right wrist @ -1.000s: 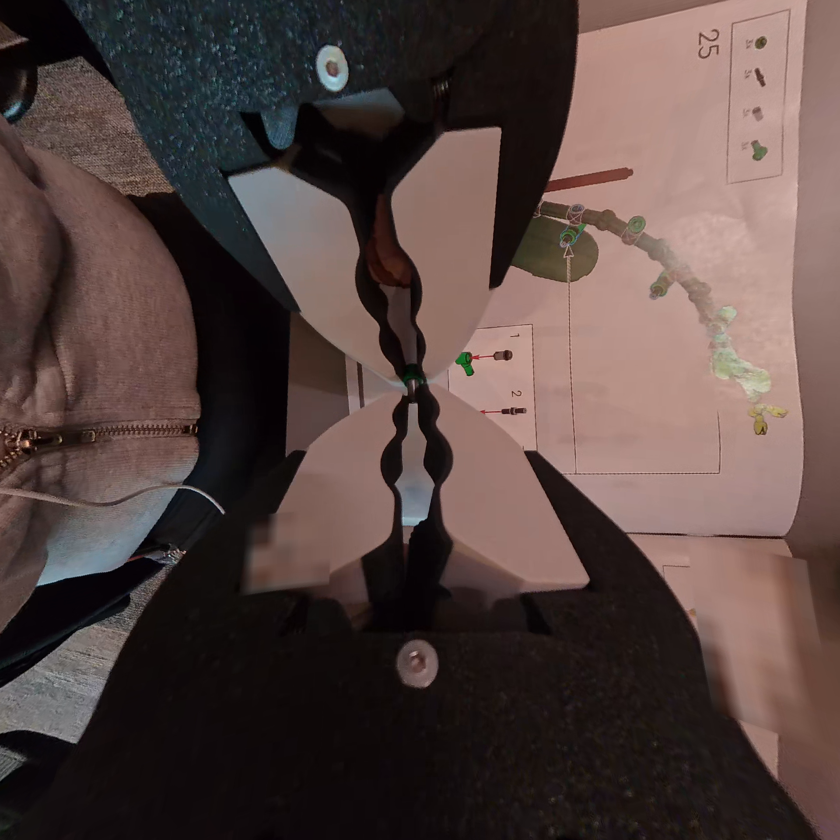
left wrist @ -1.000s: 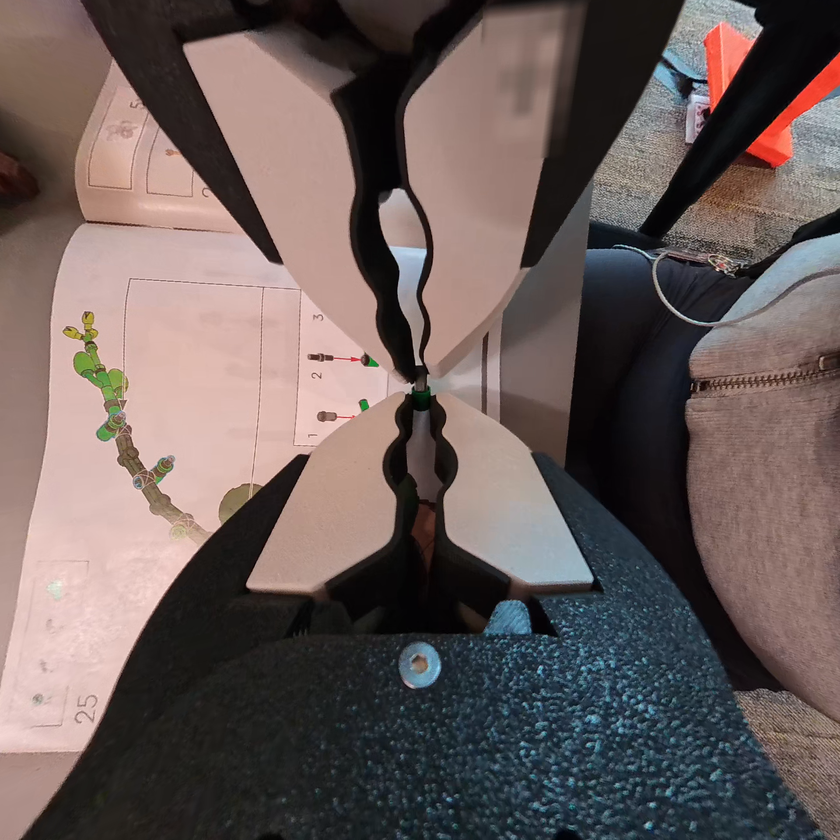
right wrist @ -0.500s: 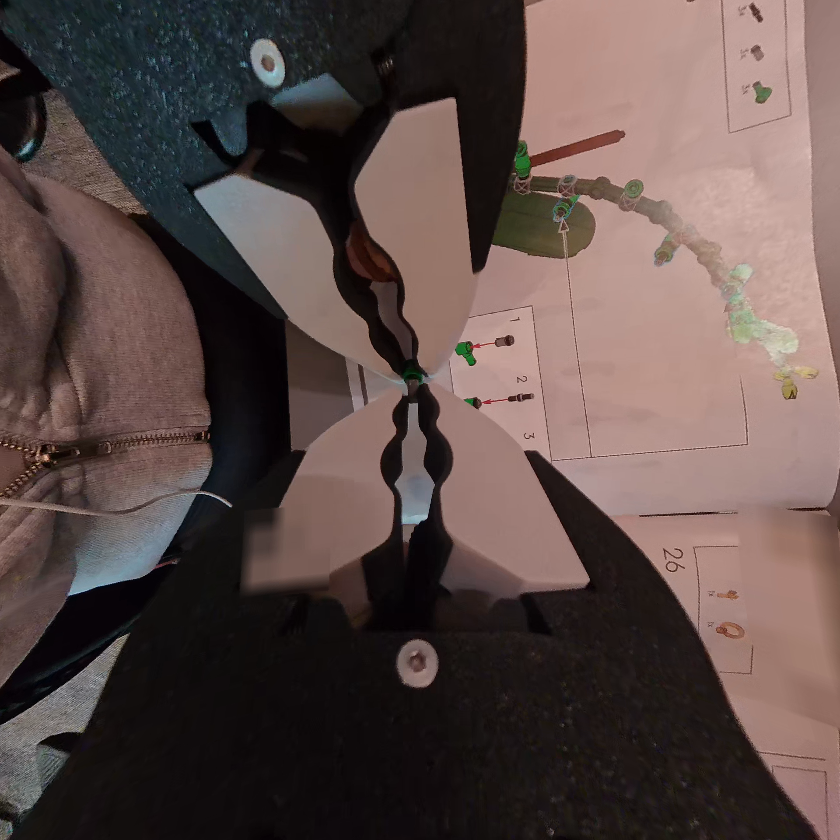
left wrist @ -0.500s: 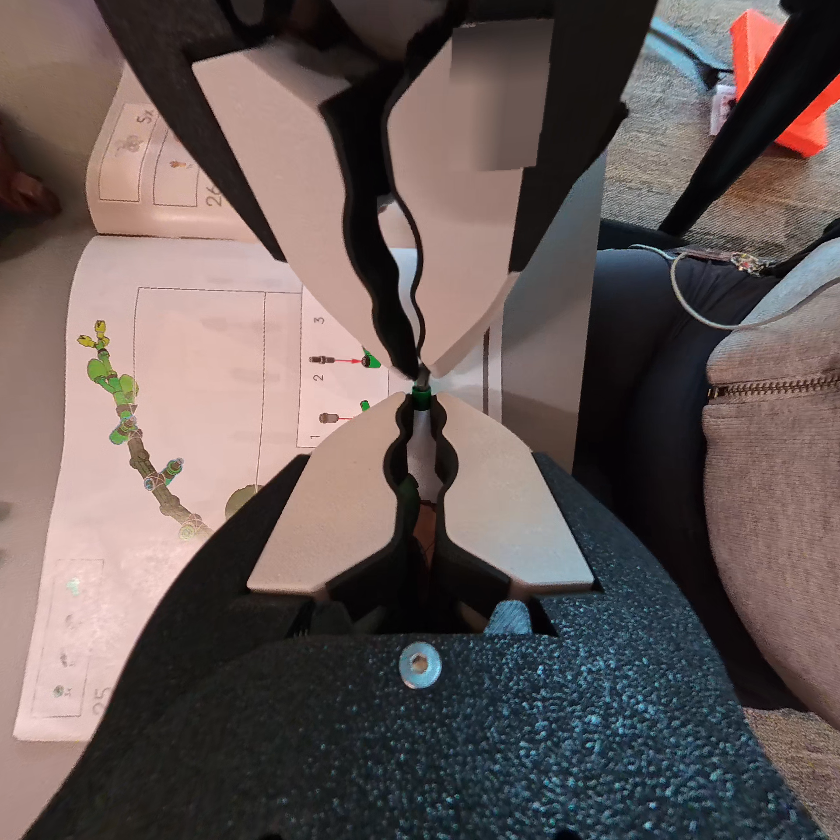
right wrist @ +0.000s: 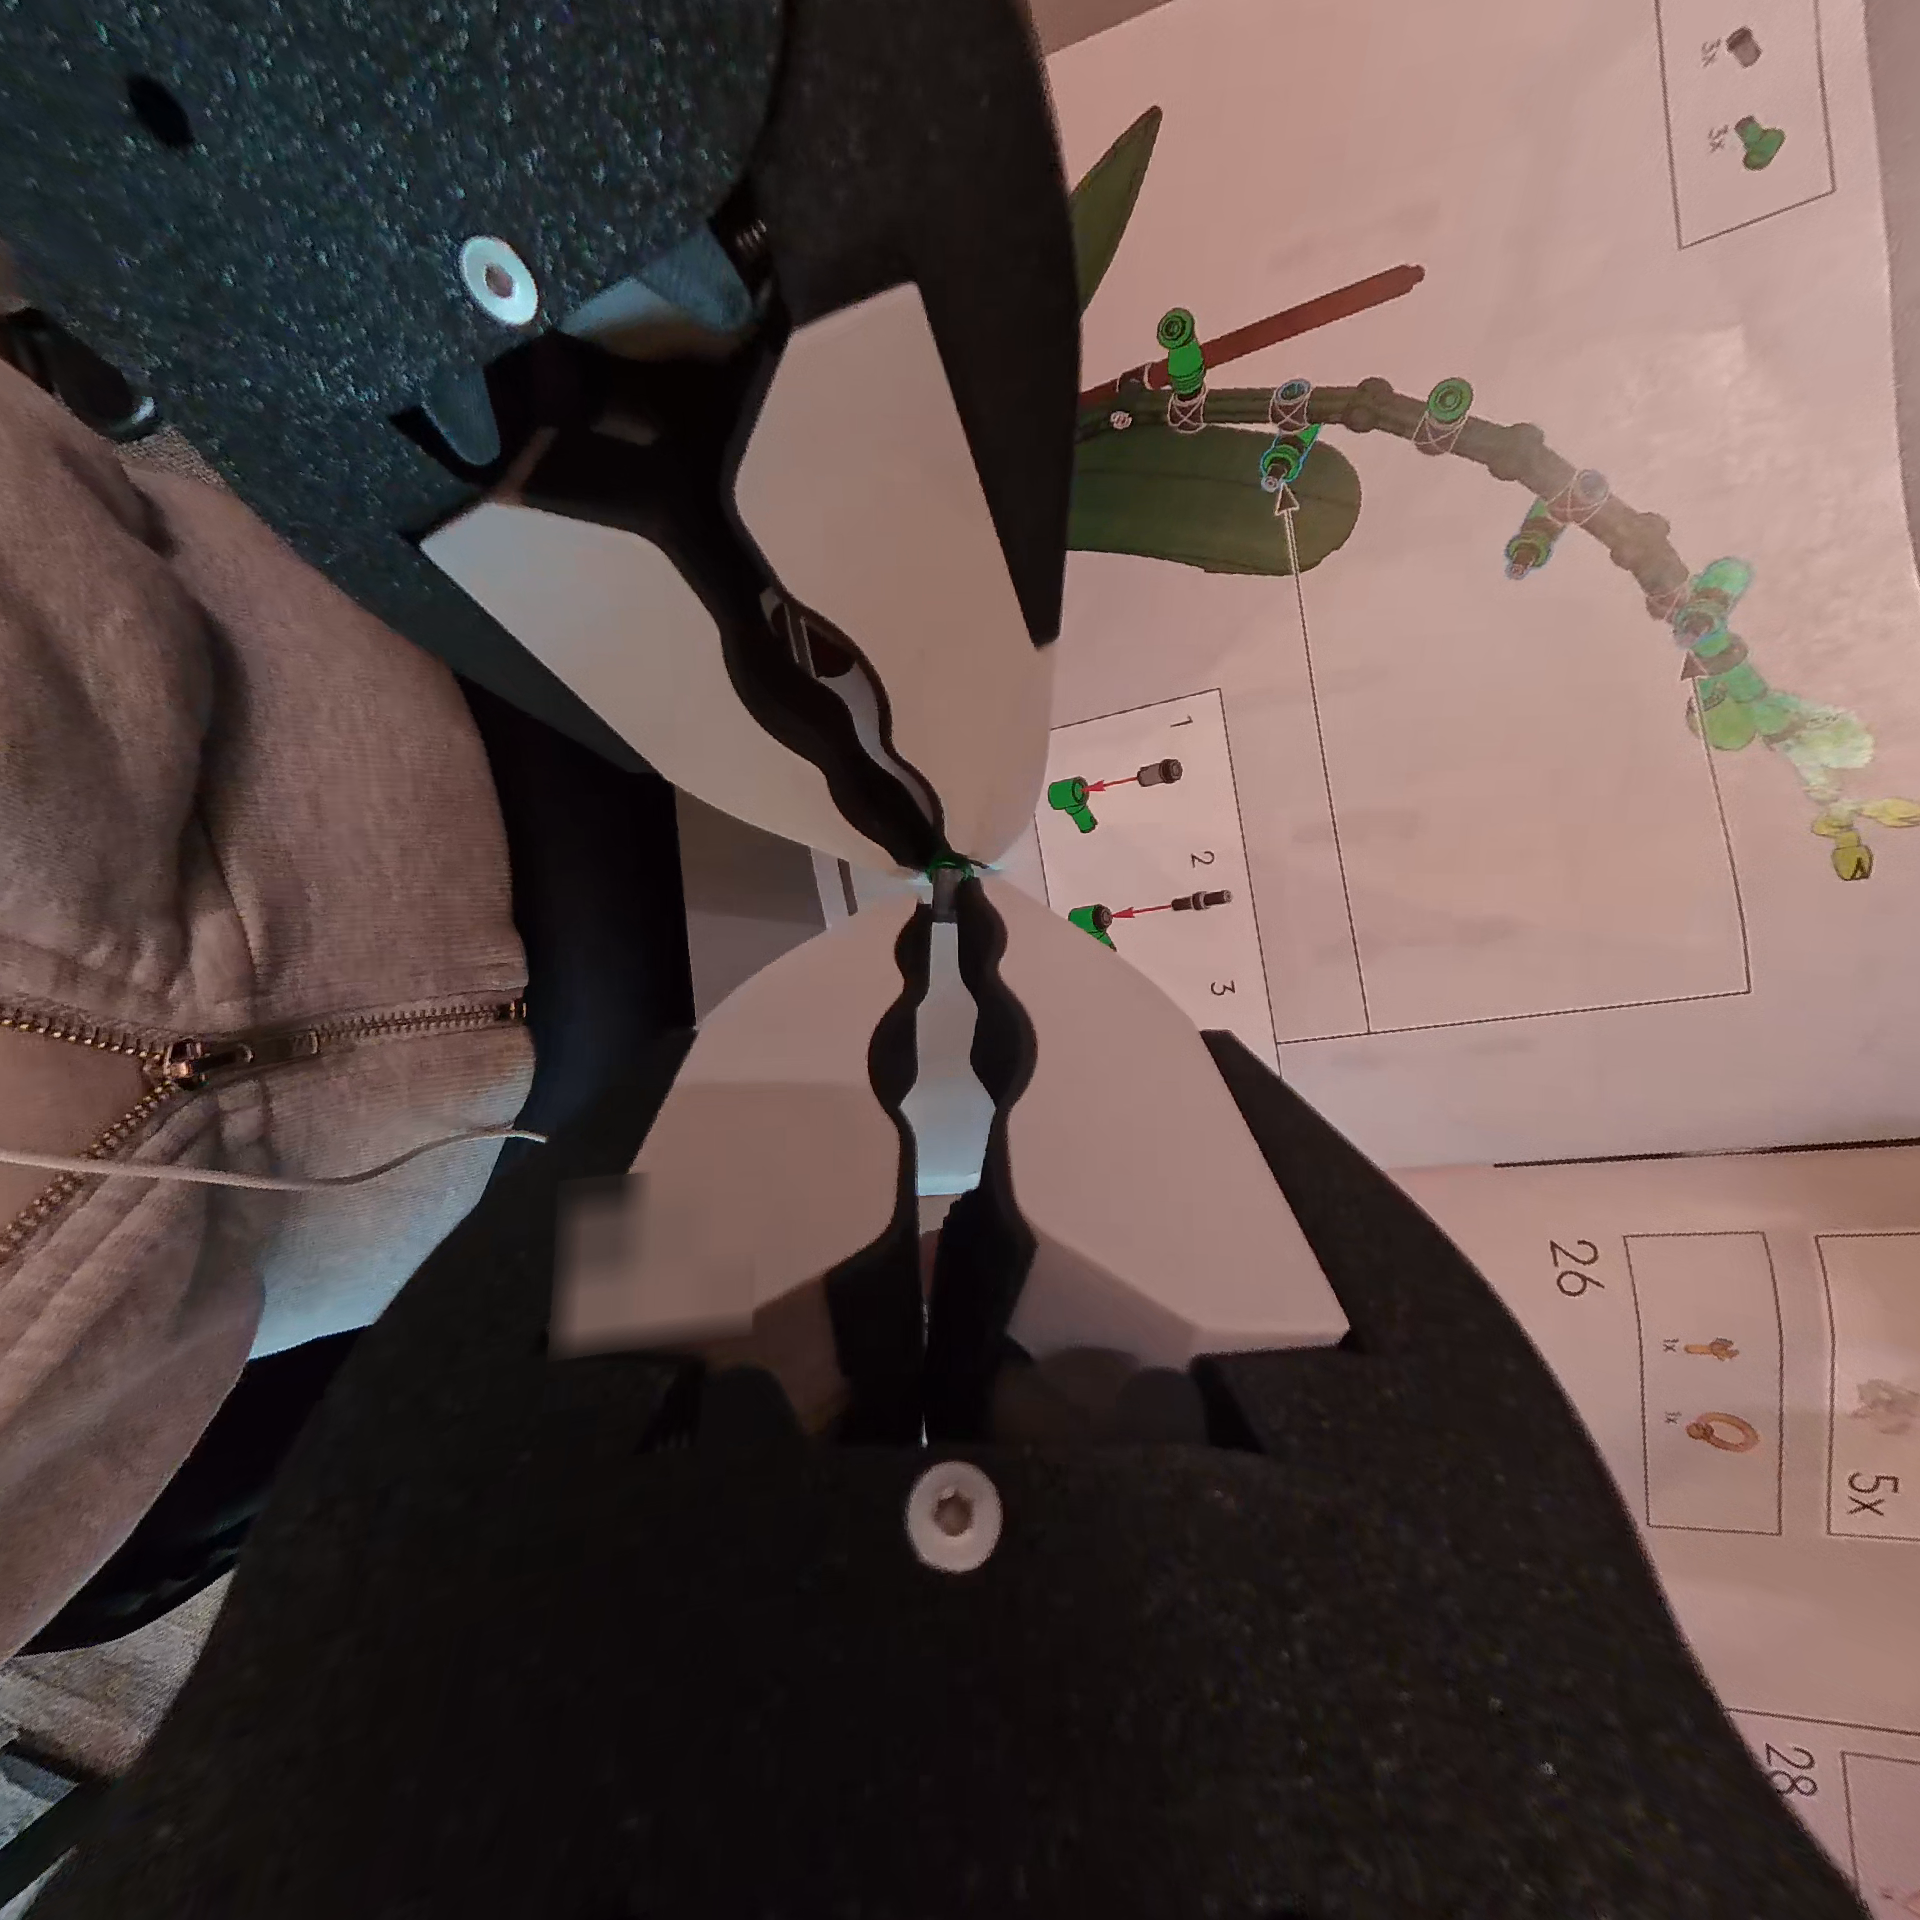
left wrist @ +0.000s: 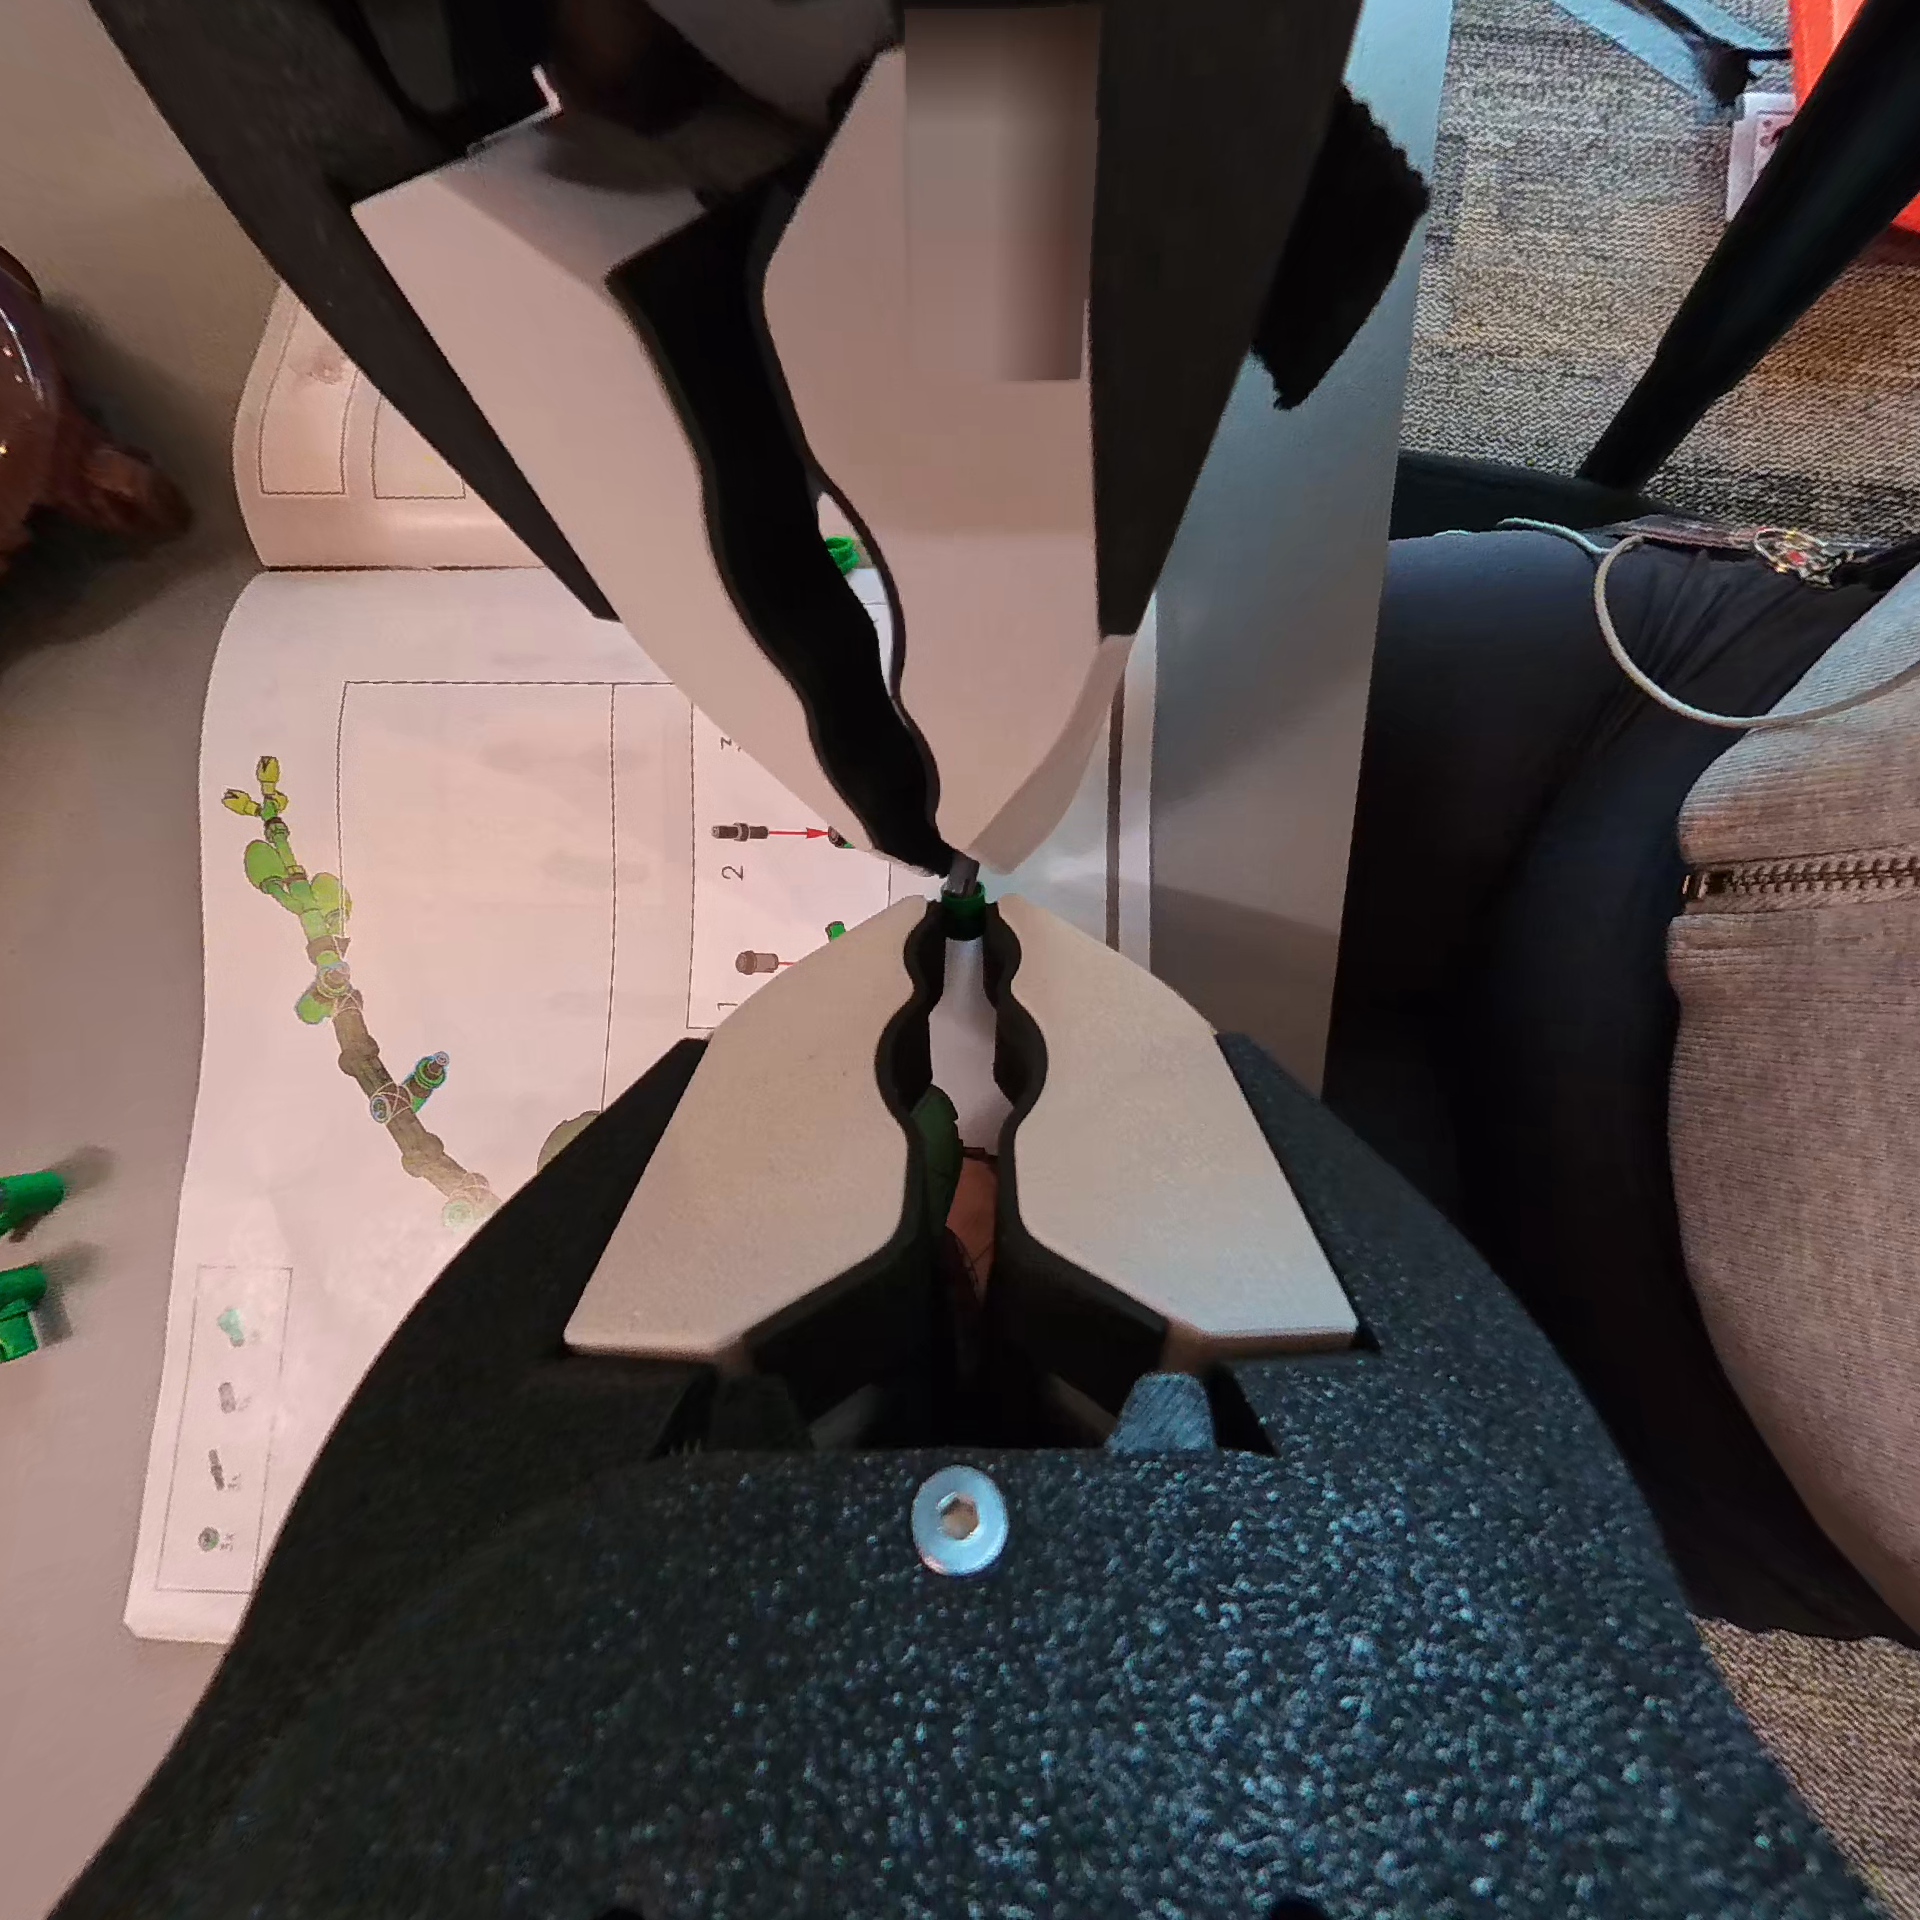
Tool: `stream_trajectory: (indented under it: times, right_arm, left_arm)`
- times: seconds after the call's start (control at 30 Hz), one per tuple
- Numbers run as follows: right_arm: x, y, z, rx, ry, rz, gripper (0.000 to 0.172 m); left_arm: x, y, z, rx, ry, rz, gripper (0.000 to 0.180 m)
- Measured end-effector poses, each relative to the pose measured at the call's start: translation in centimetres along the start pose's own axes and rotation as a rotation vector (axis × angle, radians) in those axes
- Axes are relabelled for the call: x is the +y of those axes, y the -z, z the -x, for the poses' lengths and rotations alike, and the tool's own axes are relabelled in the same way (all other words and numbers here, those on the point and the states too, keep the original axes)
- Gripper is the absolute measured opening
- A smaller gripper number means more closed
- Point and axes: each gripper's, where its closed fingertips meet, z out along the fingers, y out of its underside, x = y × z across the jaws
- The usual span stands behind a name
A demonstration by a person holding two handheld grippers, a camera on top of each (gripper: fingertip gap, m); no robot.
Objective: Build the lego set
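- The left gripper [left wrist: 961, 914], at the centre of its own view, is clenched on a small green piece [left wrist: 962, 914]; its pads press the piece at the very tips.
- The right gripper [right wrist: 943, 902], tip to tip with the left one, is clenched on a thin grey pin [right wrist: 945, 896], whose far end sits in the green piece.
- Both parts hang above an open booklet [left wrist: 468, 790] that lies flat on a pale grey table [left wrist: 83, 935].
- The booklet's pages show a drawn green and brown plant stem and boxed steps.
- At the left edge of the left view, two loose green parts [left wrist: 26, 1205] lie on the table; a dark brown object [left wrist: 42, 457] sits in the upper left.
- At the right of that view are the table's edge, a person's dark trousers [left wrist: 1538, 831] and grey zipped jacket [left wrist: 1808, 1039].
- Grey carpet [left wrist: 1538, 208] fills the upper right, with an orange item [left wrist: 1907, 223] at the frame's edge.
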Motion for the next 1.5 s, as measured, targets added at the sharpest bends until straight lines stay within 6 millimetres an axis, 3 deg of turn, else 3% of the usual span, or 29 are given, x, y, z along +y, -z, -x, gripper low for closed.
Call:
stream_trajectory:
  times: [0.17,0.3,1.33,1.5]
  right_arm:
    - [0.0,0.1,0.2,-0.008,0.012,0.014,0.004]
    - [1.2,0.0,-0.1,0.003,0.028,0.097,0.004]
    - [-0.7,0.5,0.1,-0.079,-0.032,0.088,0.004]
    - [0.1,0.0,0.1,-0.077,-0.031,0.110,0.004]
  left_arm:
    - [0.0,0.0,0.0,0.005,-0.002,-0.002,0.006]
    - [0.1,0.1,0.3,-0.002,0.008,-0.013,0.006]
    - [0.1,0.2,0.3,-0.029,-0.054,0.000,0.006]
    - [0.1,0.1,0.2,-0.014,-0.036,-0.012,0.006]
